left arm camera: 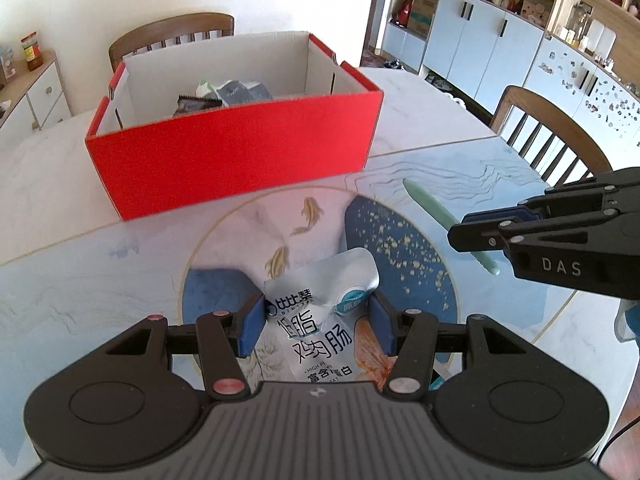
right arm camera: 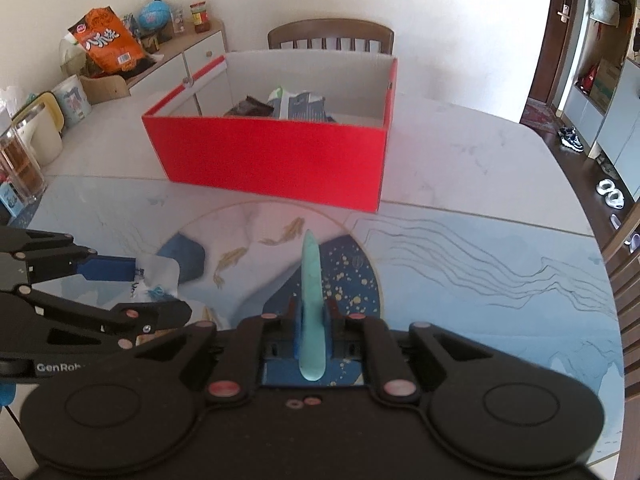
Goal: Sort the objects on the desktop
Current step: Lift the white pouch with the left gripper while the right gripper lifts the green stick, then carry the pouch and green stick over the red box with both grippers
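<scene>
My left gripper is shut on a silver snack pouch with printed characters; its blue pads press both sides and the pouch top sticks out in front. In the right wrist view that left gripper shows at the left edge with the crumpled pouch. My right gripper is shut on a slim pale green stick that points forward past the pads. From the left wrist view the right gripper enters at the right, the green stick crossing it. A red cardboard box with packets inside stands on the table beyond.
The red box sits on a pale marble table, behind a blue patterned mat with fish motifs. Wooden chairs stand at the far and right sides. A sideboard with jars and a snack bag lies to the left.
</scene>
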Action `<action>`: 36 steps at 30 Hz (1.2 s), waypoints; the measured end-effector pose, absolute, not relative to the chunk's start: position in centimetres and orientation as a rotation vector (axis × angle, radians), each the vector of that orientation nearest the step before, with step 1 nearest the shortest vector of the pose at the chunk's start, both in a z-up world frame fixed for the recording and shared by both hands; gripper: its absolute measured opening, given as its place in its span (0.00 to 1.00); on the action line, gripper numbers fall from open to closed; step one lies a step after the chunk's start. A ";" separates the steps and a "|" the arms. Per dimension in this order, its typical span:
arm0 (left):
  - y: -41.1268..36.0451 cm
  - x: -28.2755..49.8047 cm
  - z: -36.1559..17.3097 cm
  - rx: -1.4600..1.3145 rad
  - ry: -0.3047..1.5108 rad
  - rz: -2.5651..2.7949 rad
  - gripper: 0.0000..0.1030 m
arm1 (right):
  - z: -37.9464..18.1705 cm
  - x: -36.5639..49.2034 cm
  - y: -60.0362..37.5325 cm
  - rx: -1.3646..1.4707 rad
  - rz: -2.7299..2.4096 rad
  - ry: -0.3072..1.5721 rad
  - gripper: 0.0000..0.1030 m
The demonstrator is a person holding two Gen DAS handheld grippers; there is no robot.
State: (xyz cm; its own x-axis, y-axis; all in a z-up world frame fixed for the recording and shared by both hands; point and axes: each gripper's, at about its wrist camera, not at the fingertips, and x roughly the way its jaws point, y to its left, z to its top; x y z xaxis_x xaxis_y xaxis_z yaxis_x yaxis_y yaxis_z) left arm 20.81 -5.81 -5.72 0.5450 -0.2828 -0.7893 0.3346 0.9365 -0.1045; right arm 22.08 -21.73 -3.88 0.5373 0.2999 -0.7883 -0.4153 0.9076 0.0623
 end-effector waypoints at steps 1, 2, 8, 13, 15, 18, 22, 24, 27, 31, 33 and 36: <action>-5.8 21.0 -5.4 0.062 0.921 -0.370 0.52 | -3.6 22.1 -21.7 -0.138 0.427 0.907 0.10; -5.7 21.2 -5.0 0.063 0.916 -0.372 0.52 | -3.3 22.2 -21.7 -0.139 0.428 0.903 0.10; -5.5 22.4 -2.4 0.069 0.863 -0.371 0.52 | -1.4 22.8 -21.2 -0.139 0.441 0.877 0.10; -5.5 23.8 -0.6 0.073 0.824 -0.367 0.52 | 0.2 23.3 -20.7 -0.138 0.445 0.842 0.10; -5.4 24.5 0.1 0.071 0.815 -0.366 0.52 | 0.8 23.6 -20.5 -0.135 0.447 0.832 0.10; -5.2 25.6 1.0 0.062 0.820 -0.371 0.52 | 1.5 24.1 -20.4 -0.120 0.446 0.830 0.10; -4.9 26.9 2.3 0.060 0.820 -0.377 0.52 | 2.3 24.8 -20.2 -0.109 0.445 0.827 0.10; -4.7 27.6 2.9 0.058 0.820 -0.374 0.52 | 2.7 25.1 -20.0 -0.105 0.441 0.823 0.10; -4.4 28.5 3.8 0.051 0.820 -0.368 0.52 | 3.4 25.8 -19.8 -0.093 0.437 0.821 0.10; -4.1 29.6 4.7 0.051 0.806 -0.355 0.52 | 4.3 26.5 -19.4 -0.091 0.435 0.803 0.10; -3.9 30.3 5.0 0.048 0.803 -0.350 0.52 | 4.7 26.9 -19.2 -0.081 0.438 0.796 0.10; -3.7 31.2 5.4 0.047 0.801 -0.343 0.52 | 5.3 27.6 -18.8 -0.083 0.436 0.786 0.10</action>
